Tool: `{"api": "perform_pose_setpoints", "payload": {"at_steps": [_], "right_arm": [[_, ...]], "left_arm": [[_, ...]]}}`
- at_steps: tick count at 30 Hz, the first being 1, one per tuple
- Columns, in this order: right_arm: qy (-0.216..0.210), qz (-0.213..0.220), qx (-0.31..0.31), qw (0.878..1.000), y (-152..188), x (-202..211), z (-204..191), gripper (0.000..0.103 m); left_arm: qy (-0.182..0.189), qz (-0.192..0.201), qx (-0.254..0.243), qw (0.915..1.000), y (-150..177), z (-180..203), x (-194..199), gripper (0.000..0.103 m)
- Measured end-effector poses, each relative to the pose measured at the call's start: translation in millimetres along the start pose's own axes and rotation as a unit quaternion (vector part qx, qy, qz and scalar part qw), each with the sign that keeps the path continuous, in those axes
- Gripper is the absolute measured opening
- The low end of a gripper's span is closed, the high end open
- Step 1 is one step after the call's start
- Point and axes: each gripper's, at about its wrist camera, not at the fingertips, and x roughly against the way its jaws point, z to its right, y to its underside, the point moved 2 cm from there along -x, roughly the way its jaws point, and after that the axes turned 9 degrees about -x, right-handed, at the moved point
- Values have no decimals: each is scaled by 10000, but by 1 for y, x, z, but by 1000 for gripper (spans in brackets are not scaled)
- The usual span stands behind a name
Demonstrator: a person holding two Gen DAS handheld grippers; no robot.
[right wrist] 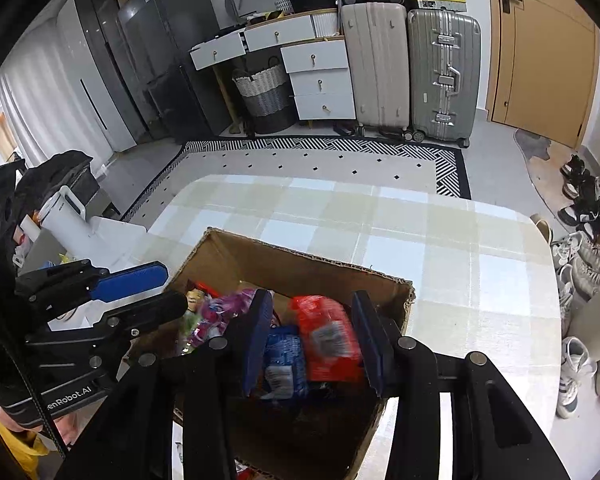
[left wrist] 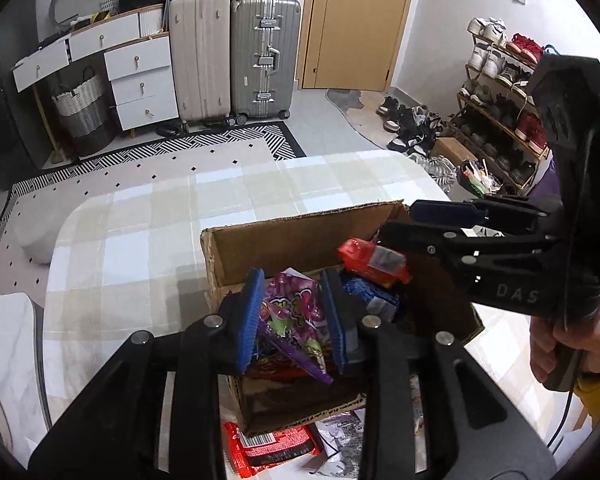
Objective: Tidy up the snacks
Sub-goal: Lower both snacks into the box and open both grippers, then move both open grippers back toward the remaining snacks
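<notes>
An open cardboard box stands on the checked tablecloth with snack packets inside. My left gripper hangs over the box's near side. A crumpled purple snack packet fills the gap between its blue pads and touches both. From the right, my right gripper reaches over the box with a red packet at its fingertips. In the right wrist view, my right gripper has the red packet between its pads, above a blue packet in the box. The left gripper and purple packet show at left.
A red packet and white wrappers lie on the table in front of the box. A hand holds the right gripper's grip. Suitcases, drawers and a shoe rack stand beyond on the floor.
</notes>
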Motion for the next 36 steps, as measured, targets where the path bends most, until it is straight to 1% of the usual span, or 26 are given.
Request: {"api": "perform_pose_setpoints", "payload": {"at_steps": [9, 11, 14, 16, 17, 18, 19, 20, 21, 22, 23, 26, 27, 28, 29, 30, 32, 34, 35, 36], "right_arm": [[-77, 214, 92, 9997, 0, 33, -12, 42], [-91, 292, 102, 9995, 1, 46, -15, 42], [-126, 456, 170, 9987, 4, 71, -23, 42], [-98, 564, 276, 9980, 7, 90, -30, 42], [-87, 642, 351, 9973, 9, 101, -35, 42], [-97, 712, 402, 9966, 10, 111, -40, 42], [-120, 783, 449, 9958, 12, 122, -44, 42], [-159, 891, 501, 9946, 13, 137, -51, 42], [-191, 972, 526, 9937, 15, 148, -55, 42], [-243, 1080, 556, 9923, 18, 164, -61, 43], [-272, 1153, 567, 9913, 20, 174, -64, 48], [-410, 1603, 533, 9848, 34, 218, -75, 58], [-478, 1763, 524, 9818, 42, 233, -79, 64], [-548, 1911, 510, 9787, 50, 247, -82, 68], [-603, 2053, 493, 9756, 59, 261, -84, 75], [-621, 2163, 486, 9731, 66, 271, -87, 81], [-577, 2475, 545, 9656, 88, 297, -92, 86], [-591, 2683, 622, 9595, 105, 315, -97, 88], [-597, 2810, 632, 9558, 116, 326, -100, 90], [-613, 2855, 643, 9543, 123, 332, -102, 92]], "left_arm": [[-116, 79, 46, 9999, 2, 6, 34, 27], [-177, 140, 38, 9997, 3, 9, 48, 28], [-335, 308, -20, 9990, 7, 17, 75, 37], [-449, 446, -170, 9979, 6, 27, 98, 37], [-565, 561, -253, 9965, 5, 34, 115, 38], [-623, 625, -281, 9957, 5, 38, 126, 41], [-698, 759, -310, 9942, 3, 44, 146, 52], [-737, 892, -319, 9928, 3, 48, 161, 66], [-772, 1009, -323, 9914, 2, 50, 175, 76], [-848, 1199, -330, 9886, 2, 55, 195, 79], [-915, 1388, -358, 9854, 4, 61, 215, 80], [-955, 1663, -412, 9806, 11, 75, 262, 80], [-958, 1773, -394, 9787, 17, 79, 280, 81], [-953, 1845, -381, 9775, 20, 81, 292, 82], [-918, 1946, -368, 9759, 26, 85, 308, 83], [-876, 1981, -367, 9756, 33, 89, 322, 83], [-785, 2082, -285, 9745, 51, 97, 349, 84], [-714, 2134, -268, 9740, 68, 106, 367, 88], [-734, 2189, -235, 9727, 79, 110, 377, 94], [-780, 2227, -214, 9715, 89, 113, 385, 101]]}}
